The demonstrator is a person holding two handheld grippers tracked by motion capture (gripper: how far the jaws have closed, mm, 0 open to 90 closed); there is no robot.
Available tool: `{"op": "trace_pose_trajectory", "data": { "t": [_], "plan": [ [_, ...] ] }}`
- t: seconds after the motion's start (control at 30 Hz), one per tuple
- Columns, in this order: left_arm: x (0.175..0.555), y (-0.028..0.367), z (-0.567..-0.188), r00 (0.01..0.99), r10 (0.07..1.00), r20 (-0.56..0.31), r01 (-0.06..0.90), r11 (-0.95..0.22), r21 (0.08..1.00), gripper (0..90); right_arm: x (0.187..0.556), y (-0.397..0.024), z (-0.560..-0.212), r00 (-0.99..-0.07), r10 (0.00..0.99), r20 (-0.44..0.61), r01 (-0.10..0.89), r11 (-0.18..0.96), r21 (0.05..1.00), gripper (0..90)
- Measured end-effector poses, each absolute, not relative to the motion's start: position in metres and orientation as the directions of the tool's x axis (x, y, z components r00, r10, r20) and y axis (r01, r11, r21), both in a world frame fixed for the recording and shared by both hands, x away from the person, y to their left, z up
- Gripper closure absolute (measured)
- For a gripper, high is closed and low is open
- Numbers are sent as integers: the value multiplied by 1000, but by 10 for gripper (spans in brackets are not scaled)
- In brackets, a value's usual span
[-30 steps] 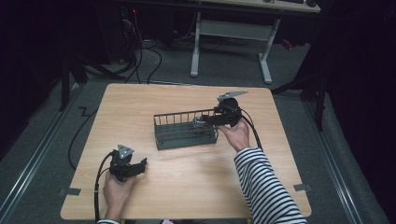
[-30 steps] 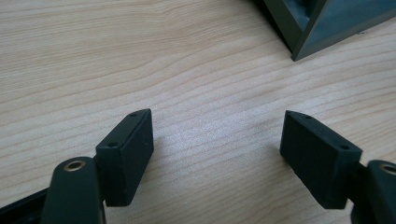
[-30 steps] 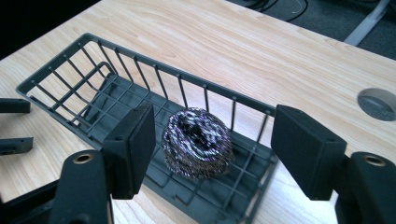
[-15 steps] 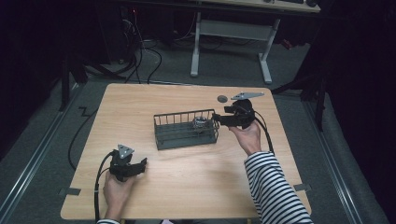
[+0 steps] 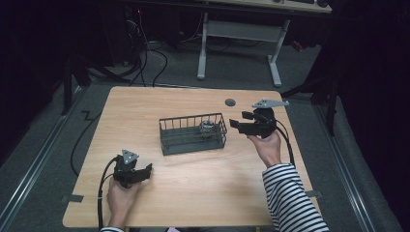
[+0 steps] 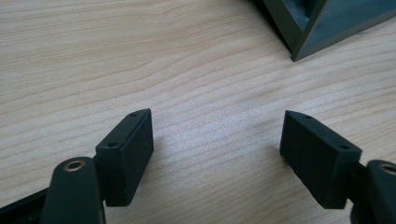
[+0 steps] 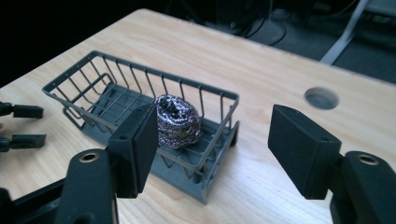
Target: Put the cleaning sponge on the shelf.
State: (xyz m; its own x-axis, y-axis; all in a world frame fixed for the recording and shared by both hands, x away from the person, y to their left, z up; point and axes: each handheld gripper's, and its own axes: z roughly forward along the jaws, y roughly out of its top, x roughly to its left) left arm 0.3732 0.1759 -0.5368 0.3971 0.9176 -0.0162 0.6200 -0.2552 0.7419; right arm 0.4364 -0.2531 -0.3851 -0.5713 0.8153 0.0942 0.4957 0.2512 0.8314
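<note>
Both grippers gape; steel scourer (image 7: pixel 177 122) sits in wire basket (image 5: pixel 170 142)

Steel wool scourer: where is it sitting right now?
The steel wool scourer lies inside the wire basket, at its right end in the high view, nearest the open right gripper.

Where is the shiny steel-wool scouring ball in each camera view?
High view: the steel-wool scouring ball sits at the right end of the dark wire basket.
Left gripper view: not in it.
Right gripper view: centre, inside the basket's near end.
Shared landmark: the basket's corner.
</note>
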Motion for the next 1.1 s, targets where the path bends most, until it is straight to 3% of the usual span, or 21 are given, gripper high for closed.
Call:
{"op": "trace_pose_trajectory", "data": {
  "t": [0.73, 1.1],
  "plan": [
    [373, 176, -537, 398, 917, -18, 620, -255, 742, 265, 383, -304, -385, -536, 828, 166, 454, 118, 883, 354],
    [373, 176, -537, 398, 917, -18, 620, -254, 742, 265, 365, -314, -394, -534, 828, 173, 455, 109, 884, 355]
  ]
}}
